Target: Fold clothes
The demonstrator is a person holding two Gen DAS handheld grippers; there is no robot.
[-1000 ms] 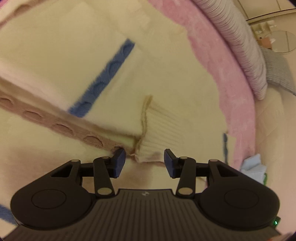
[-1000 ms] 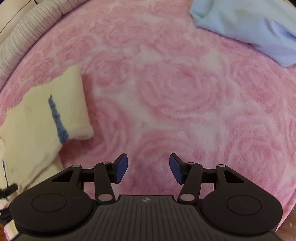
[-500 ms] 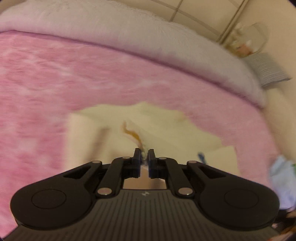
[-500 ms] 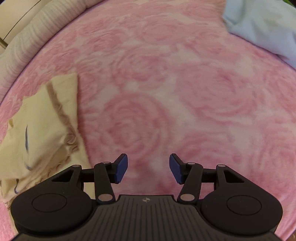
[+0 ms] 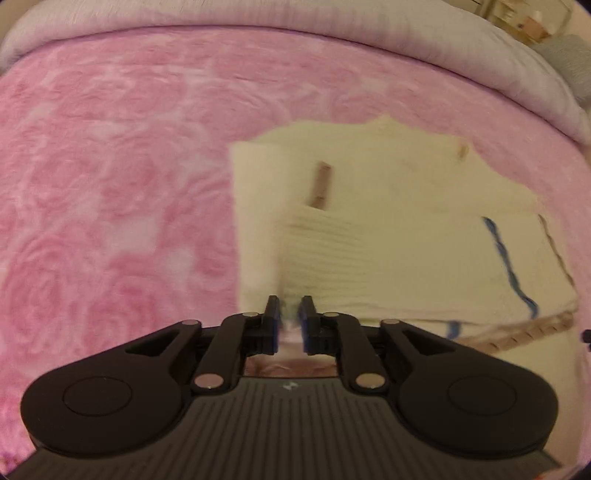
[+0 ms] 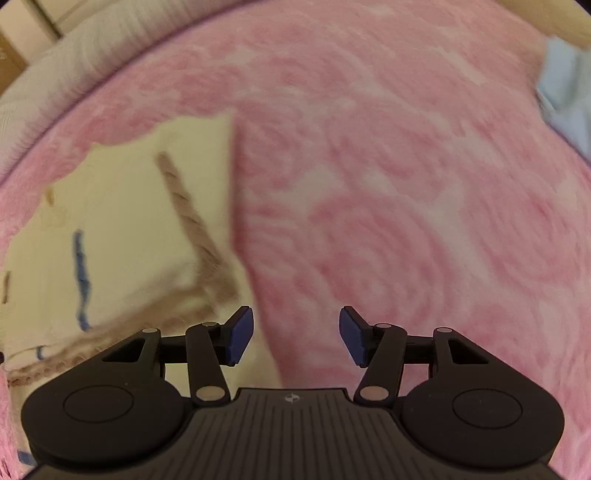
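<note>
Two matching black handheld grippers, each showing blue-padded fingers

The left gripper (image 5: 289,314) and right gripper (image 6: 296,332) are each showing a ribbed black body bearing a small pale logo, two round black lobes with circular insets, angled black linkage arms carrying silver pivot pins, and dark blue pads (image 6: 242,332) lining the fingers.

Motion blur is smearing the cream sweater (image 5: 369,240) in both views, so knit detail & fold edges aren't reading clearly. The left tool (image 5: 289,314) is sitting nearly closed at the ribbed edge, but the gap is blurring out; can't tell if fabric is pinched. The light blue garment (image 6: 565,96) is getting cut off by the right wrist view's right edge. Shelf items (image 5: 524,18) at top right are showing too small & blurry to identify. The sweater's near-left part is running out of frame.
</note>
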